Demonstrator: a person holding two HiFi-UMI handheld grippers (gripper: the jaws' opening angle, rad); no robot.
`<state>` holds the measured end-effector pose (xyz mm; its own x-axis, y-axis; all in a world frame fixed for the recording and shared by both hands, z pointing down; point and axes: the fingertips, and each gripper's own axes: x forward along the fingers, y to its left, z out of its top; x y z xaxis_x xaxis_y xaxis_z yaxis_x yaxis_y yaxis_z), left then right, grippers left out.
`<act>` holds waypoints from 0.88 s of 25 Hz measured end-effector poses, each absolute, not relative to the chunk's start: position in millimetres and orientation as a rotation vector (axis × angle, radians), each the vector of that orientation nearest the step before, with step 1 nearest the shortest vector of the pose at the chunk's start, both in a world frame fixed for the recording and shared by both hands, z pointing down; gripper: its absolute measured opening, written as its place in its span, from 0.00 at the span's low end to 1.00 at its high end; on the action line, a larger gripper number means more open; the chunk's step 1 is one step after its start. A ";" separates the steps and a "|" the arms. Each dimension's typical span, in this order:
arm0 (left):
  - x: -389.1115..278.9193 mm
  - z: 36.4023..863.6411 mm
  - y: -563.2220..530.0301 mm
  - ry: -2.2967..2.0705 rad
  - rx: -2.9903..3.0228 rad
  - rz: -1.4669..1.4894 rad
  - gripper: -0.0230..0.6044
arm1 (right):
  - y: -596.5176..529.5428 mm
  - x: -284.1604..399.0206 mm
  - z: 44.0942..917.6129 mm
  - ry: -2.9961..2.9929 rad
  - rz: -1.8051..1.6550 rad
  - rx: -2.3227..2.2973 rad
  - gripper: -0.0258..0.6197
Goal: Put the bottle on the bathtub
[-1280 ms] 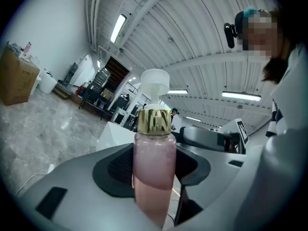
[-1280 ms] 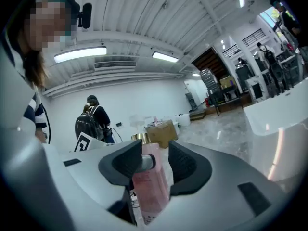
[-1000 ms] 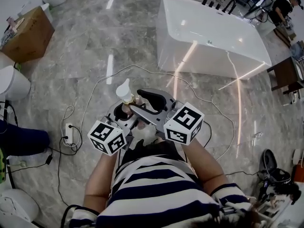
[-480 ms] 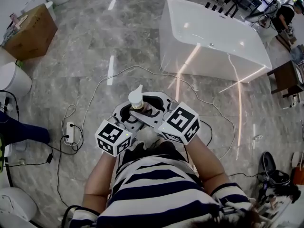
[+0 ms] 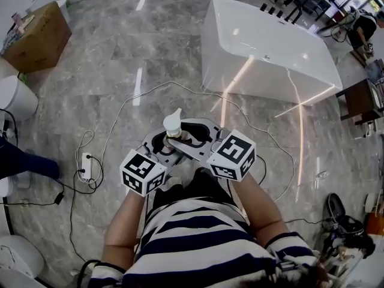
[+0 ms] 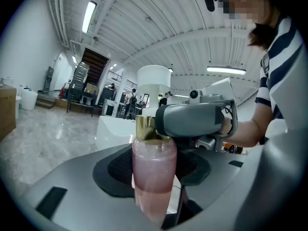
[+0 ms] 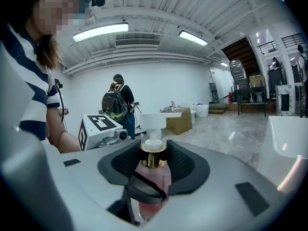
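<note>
Inside left tongs (image 6: pixel 153 170) and right tongs (image 7: pixel 153 165): pink bottle (image 5: pixel 173 125)

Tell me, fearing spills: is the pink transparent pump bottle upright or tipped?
Upright: pink pump bottle stands vertical, white pump head topmost, in left gripper and right gripper.

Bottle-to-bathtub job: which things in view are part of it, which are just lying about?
Job: pink plastic pump bottle with gold collar, gripped by left tongs and right tongs; white rectangular bathtub.

Lying about: brown cardboard box; white power strip; thin floor cables; dark wooden table.
</note>
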<state>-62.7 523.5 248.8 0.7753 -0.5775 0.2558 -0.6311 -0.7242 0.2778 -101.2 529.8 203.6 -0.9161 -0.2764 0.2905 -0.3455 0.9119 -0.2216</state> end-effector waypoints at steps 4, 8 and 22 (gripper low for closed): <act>-63.6 250.9 512.8 -0.934 2.624 0.258 0.39 | 519.6 -102.3 205.2 -2.821 0.398 0.463 0.33; -61.3 254.1 495.8 -0.942 2.615 0.269 0.39 | 502.6 -100.1 208.8 -2.829 0.426 0.462 0.33; -42.0 259.6 402.8 -0.981 2.591 0.354 0.39 | 408.9 -78.9 213.6 -2.872 0.576 0.451 0.33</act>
<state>-42.0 402.8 259.6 0.7299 -0.5886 0.3476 -0.6750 -0.7009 0.2305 -78.9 408.9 213.6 -0.9384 -0.2580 0.2298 -0.3267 0.8793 -0.3466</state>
